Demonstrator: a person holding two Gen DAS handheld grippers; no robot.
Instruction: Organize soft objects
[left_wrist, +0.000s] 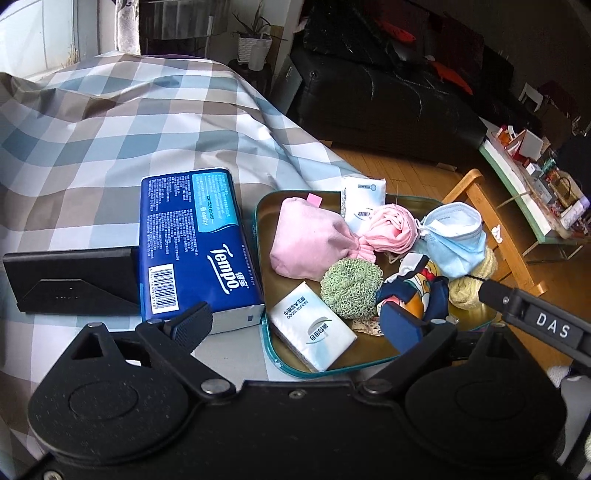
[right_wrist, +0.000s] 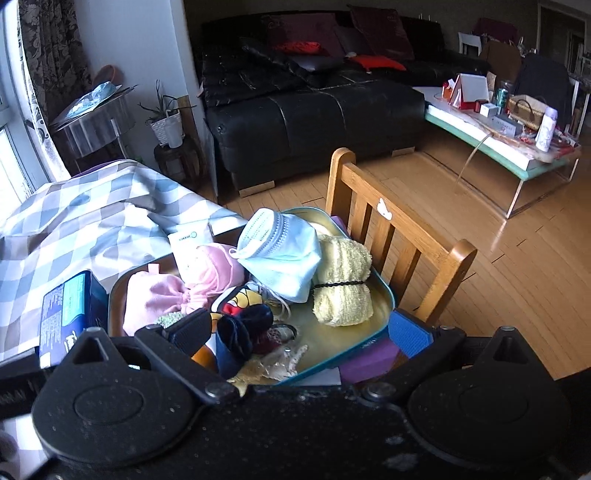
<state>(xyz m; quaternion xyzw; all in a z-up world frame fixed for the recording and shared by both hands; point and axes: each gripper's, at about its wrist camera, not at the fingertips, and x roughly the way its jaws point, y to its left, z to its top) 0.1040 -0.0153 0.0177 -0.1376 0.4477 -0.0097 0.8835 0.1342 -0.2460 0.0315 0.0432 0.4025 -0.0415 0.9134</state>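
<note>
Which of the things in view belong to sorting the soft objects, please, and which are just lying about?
Belongs to the job:
tin tray
pink pouch
green scrubber
face mask
yellow towel roll
tissue packet
Tempo tissue pack

Just lying about:
black sofa
wooden chair
potted plant

A checked cloth (left_wrist: 110, 122) in blue, beige and white covers the surface that carries everything. Directly on it lie a blue Tempo tissue pack (left_wrist: 195, 243), a black block (left_wrist: 74, 280) touching the pack's left side, and a teal-rimmed metal tray (left_wrist: 264, 221) just right of it.
</note>
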